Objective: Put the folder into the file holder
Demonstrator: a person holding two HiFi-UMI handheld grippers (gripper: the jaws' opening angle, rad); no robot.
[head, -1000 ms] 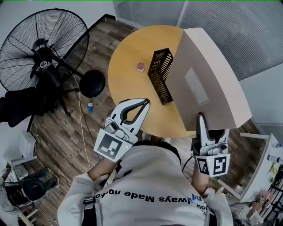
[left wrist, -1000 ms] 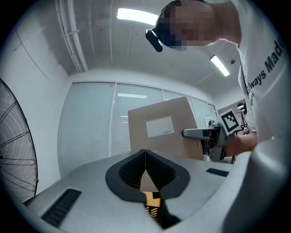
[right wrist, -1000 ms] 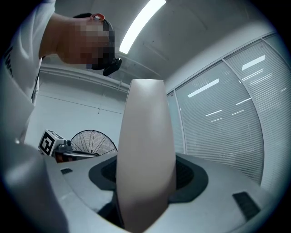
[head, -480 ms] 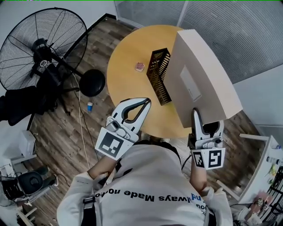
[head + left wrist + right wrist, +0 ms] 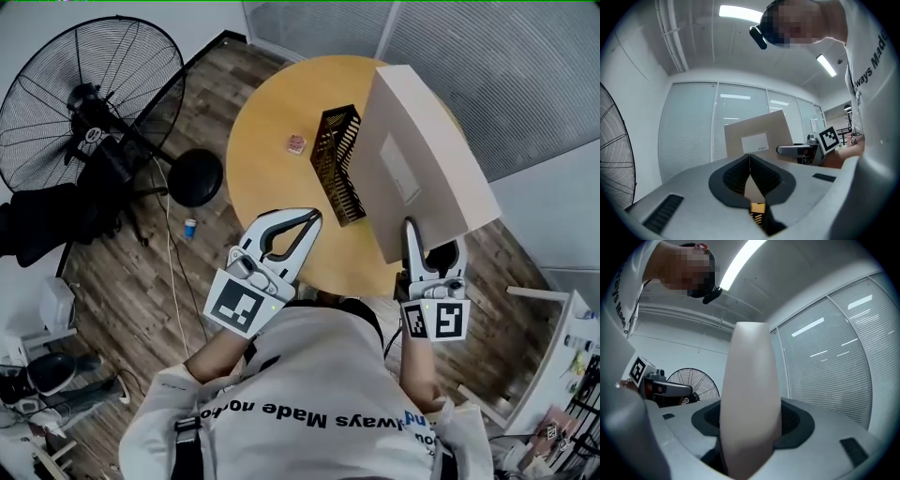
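Over the right side of the round table (image 5: 267, 131) I hold the beige folder (image 5: 422, 159) upright, just beside the black file holder (image 5: 337, 164). My right gripper (image 5: 429, 246) is clamped on the folder's lower edge. My left gripper (image 5: 309, 220) has its jaws together on nothing, near the table's front edge.

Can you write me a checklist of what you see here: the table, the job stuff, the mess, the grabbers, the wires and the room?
Surface: round yellow table, mostly bare.
Job's things: beige folder held up on edge, right of the black mesh file holder, which stands on the table; folder not yet in it.
Clutter: one small pinkish thing on the table, left of the file holder.
Grippers: right gripper shut on the folder's lower edge; left gripper shut, empty.
Cables: thin cable on the floor by the fan's base.
Surroundings: standing fan, wooden floor, window blinds.
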